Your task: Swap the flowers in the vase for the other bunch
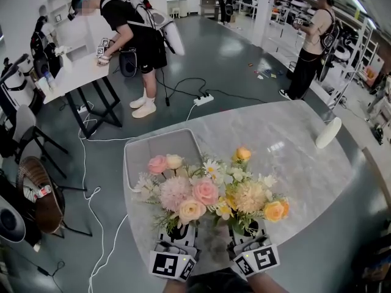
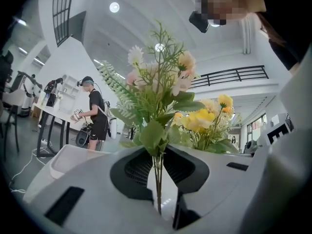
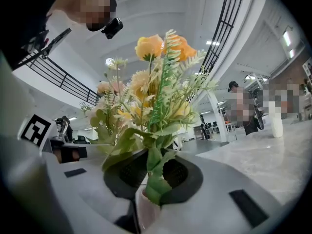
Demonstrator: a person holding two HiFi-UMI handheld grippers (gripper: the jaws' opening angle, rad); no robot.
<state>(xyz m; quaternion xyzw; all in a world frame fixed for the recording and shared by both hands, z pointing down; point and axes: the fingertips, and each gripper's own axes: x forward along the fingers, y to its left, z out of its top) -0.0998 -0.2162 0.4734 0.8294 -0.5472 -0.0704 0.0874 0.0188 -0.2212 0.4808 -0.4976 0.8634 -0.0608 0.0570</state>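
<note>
I hold two bunches of artificial flowers side by side over the near edge of the round marble table [image 1: 293, 157]. The pink and cream bunch [image 1: 183, 191] [image 2: 156, 91] stands upright, its thin stems pinched in my left gripper [image 1: 179, 231] [image 2: 158, 179]. My right gripper [image 1: 247, 229] [image 3: 153, 179] is shut on the leafy stem base of the yellow and orange bunch [image 1: 253, 194] [image 3: 156, 82]. An empty white vase [image 1: 328, 133] [image 3: 276, 123] stands at the table's far right, well away from both grippers.
A pale shallow tray [image 1: 162, 154] lies on the table's left part, behind the pink bunch. Beyond the table are a power strip with cables [image 1: 203, 99], a person at a side table [image 1: 131, 35], another person [image 1: 308, 47] and a chair [image 1: 36, 194].
</note>
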